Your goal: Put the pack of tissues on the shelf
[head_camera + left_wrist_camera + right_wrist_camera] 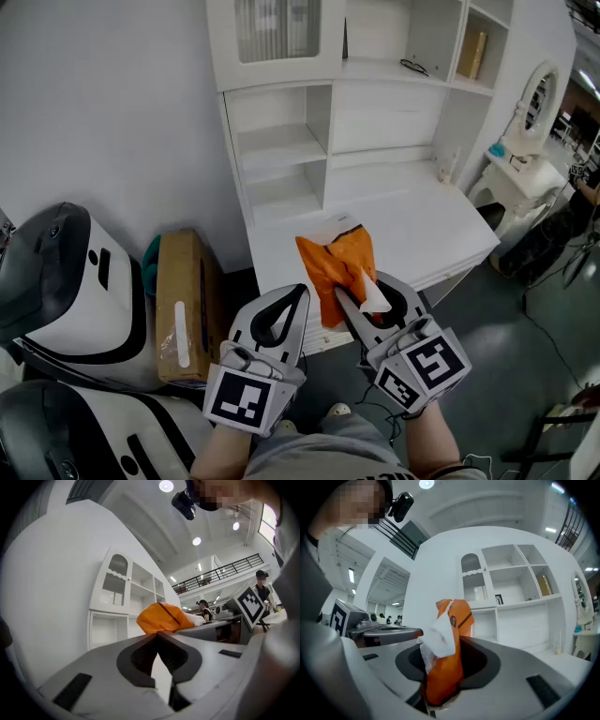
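Head view, right gripper (pixel 349 298): the jaws pinch the pack of tissues (pixel 336 261) at its near end. The orange pack juts forward past the jaw tips.
Head view, pack location: the pack is held over the front edge of the worktop (pixel 427 225), towards its left corner. It does not appear to rest on it.
Head view, loose sheet: a white tissue (pixel 373 295) sticks out of the pack, just beside the jaws.
Head view, left gripper (pixel 300 292): the jaws are pressed together with nothing between them. It sits just beside the right gripper.
Head view, target: the shelf compartments (pixel 281 145) rise along the worktop's back edge at the left corner, well apart from the pack.
Left gripper view, left gripper (pixel 157 633): the jaw tips meet on nothing. The pack (pixel 159 617) shows beyond them.
Right gripper view, right gripper (pixel 444 639): both jaws press on the pack (pixel 458 620), which stands up out of them. The tissue (pixel 432 644) droops on the left side.
Risk, slip: the pack is soft and gripped low, so a quick swing could bend it or pull it free.
Risk, snag: the long free end could catch a compartment's edge if it enters too low or tilted.
Risk, sheet: the drooping tissue could drag on the worktop edge and pull out further.
Risk, collision: the left gripper is close alongside and could knock the pack.
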A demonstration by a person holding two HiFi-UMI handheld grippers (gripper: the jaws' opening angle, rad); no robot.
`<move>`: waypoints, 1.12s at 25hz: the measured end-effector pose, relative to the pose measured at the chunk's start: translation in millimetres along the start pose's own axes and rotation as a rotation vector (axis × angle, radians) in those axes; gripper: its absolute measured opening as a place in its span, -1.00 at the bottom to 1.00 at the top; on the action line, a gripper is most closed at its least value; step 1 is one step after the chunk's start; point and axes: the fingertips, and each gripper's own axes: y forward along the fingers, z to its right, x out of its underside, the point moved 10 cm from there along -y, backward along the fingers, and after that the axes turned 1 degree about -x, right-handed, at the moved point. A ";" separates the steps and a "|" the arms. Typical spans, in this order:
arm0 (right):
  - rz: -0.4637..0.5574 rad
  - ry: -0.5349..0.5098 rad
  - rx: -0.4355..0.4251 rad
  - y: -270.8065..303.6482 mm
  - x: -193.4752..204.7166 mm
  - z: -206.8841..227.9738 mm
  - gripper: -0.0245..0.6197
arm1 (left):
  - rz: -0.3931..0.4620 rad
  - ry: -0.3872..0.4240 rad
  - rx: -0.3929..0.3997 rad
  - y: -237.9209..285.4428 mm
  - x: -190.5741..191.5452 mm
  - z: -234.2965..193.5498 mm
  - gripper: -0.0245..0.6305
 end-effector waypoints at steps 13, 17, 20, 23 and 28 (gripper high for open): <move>0.007 -0.006 0.018 3.3 -3.8 -5.6 -0.42 | 0.009 0.013 0.022 0.5 -3.3 -7.9 -0.85; 0.001 -0.012 0.014 4.4 -1.8 -3.1 -0.42 | 0.009 0.008 0.020 3.3 -0.8 -7.2 -0.85; 0.004 -0.006 0.005 4.0 0.4 0.5 -0.41 | 0.010 0.008 0.013 6.0 1.4 -4.4 -0.85; 0.004 0.010 -0.002 13.0 0.5 9.2 -0.40 | 0.010 0.006 0.005 15.6 1.9 -9.0 -0.85; 0.006 0.013 -0.015 21.2 0.5 37.4 -0.40 | 0.008 0.003 -0.017 41.8 1.1 -6.2 -0.85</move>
